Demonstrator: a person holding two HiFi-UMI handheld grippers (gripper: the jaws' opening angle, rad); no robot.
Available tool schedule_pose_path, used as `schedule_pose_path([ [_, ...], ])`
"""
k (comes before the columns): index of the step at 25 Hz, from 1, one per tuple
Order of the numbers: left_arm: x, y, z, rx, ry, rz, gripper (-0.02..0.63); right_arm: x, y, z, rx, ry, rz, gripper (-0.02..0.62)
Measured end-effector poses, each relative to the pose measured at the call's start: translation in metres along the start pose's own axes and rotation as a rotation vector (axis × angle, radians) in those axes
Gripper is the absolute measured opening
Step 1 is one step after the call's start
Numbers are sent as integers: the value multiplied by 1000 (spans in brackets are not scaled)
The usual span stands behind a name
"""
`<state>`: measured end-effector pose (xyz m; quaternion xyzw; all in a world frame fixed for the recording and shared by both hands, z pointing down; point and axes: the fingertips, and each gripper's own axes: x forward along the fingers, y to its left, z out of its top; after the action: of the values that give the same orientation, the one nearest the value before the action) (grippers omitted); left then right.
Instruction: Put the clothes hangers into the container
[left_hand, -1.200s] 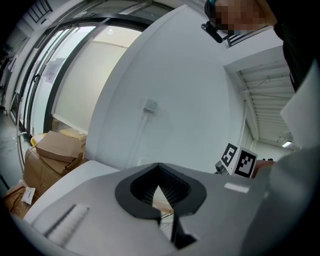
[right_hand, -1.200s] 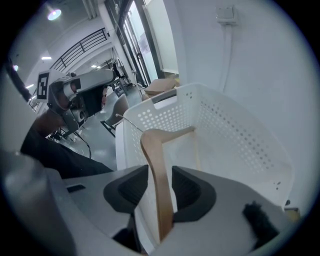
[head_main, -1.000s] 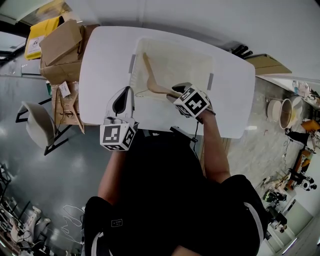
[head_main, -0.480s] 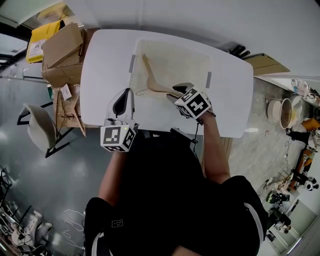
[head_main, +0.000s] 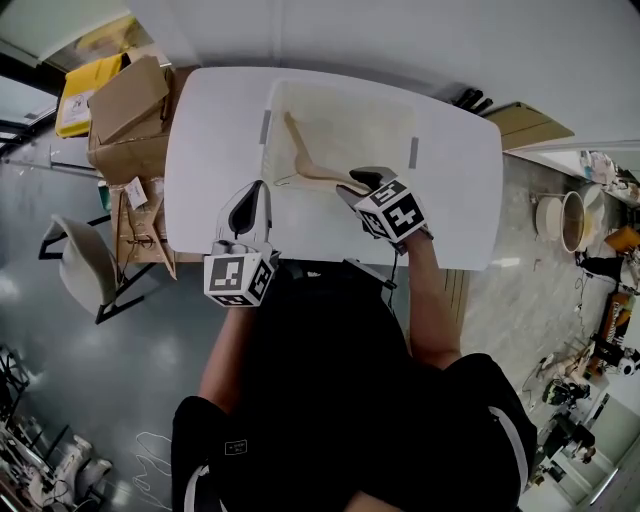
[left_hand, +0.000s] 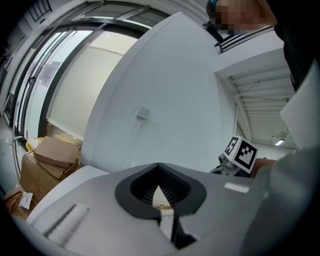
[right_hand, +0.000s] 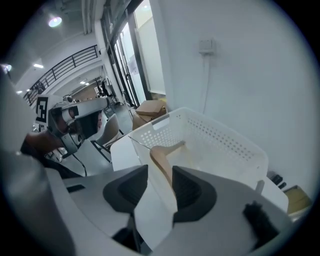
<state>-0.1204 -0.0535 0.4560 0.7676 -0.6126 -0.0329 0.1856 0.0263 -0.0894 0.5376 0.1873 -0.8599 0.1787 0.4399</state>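
Head view: white table (head_main: 215, 130) with the white perforated container (head_main: 370, 130) on it, straight ahead of both tongs. One wooden hanger (head_main: 300, 158) lies inside the container, ahead and to the left of the right gripper (head_main: 355, 185). One arm runs away toward the container's far side. The other arm points back at the right gripper's tips.

Right gripper view: the right gripper (right_hand: 155, 185) jaws are apart, with a clear gap between the dark pads. The hanger (right_hand: 161, 156) near end sits in that gap, close by the right-hand pad; can't tell if it touches. The container (right_hand: 215, 140) wall runs up between the jaws too, and the basket opens out just beyond the tips.

The left gripper (head_main: 255, 195) is over the near table edge, at the container's near left corner, well apart from the hanger. Left gripper view: the left gripper (left_hand: 160, 175) jaws are together, with nothing between the pads, only a small slit of light. The right gripper's marker cube (left_hand: 242, 152) shows off to its right.

Cardboard boxes (head_main: 125, 100) and a grey chair (head_main: 80, 265) sit on the floor, out left of the left gripper, beyond the table edge.
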Motion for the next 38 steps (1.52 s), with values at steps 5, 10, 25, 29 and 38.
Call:
schedule_pose_path([
  [5, -15, -4, 2, 9, -8, -28, 3, -15, 15, 2, 57, -60, -30, 160],
  [10, -30, -4, 1, 14, -14, -60, 3, -32, 33, 6, 120, -135, -74, 48],
  [25, -64, -19, 8, 16, -17, -201, 3, -76, 87, -4, 323, -392, -293, 17],
  [29, -71, -29, 4, -10, -3, -233, 3, -92, 93, -7, 357, -468, -355, 17],
  [38, -74, -48, 5, 19, -21, -243, 3, -117, 94, -16, 371, -588, -423, 15],
])
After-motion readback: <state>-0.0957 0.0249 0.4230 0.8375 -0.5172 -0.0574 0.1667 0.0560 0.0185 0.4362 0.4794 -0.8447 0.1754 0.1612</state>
